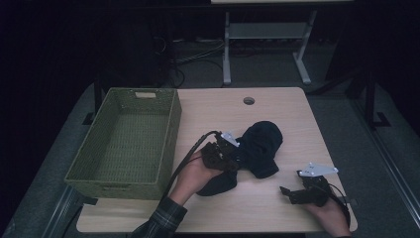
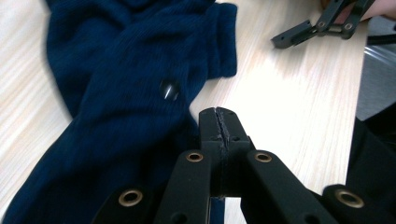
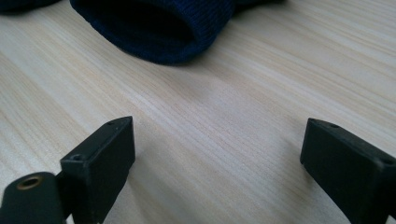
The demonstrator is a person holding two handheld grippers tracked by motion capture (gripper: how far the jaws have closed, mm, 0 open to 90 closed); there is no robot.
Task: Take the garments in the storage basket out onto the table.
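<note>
A dark blue knit garment point(image 1: 260, 144) lies crumpled in the middle of the wooden table point(image 1: 277, 106). My left gripper point(image 1: 233, 151) rests on it, held by a hand in a plaid sleeve. In the left gripper view its jaws point(image 2: 218, 116) are pressed together at the edge of the garment point(image 2: 130, 84), and the cloth runs in under them. My right gripper point(image 1: 289, 192) lies low on the table at the front right, pointing left toward the garment. Its jaws point(image 3: 217, 154) stand wide open over bare wood, with the garment's ribbed cuff point(image 3: 154, 28) just ahead. The right gripper point(image 2: 317, 28) also appears far off in the left gripper view.
An empty green woven basket point(image 1: 171, 134) stands along the table's left side. A round cable hole point(image 1: 248, 100) sits near the far edge. Beyond the table are a white desk frame point(image 1: 227, 54) and loose cables on the dark floor.
</note>
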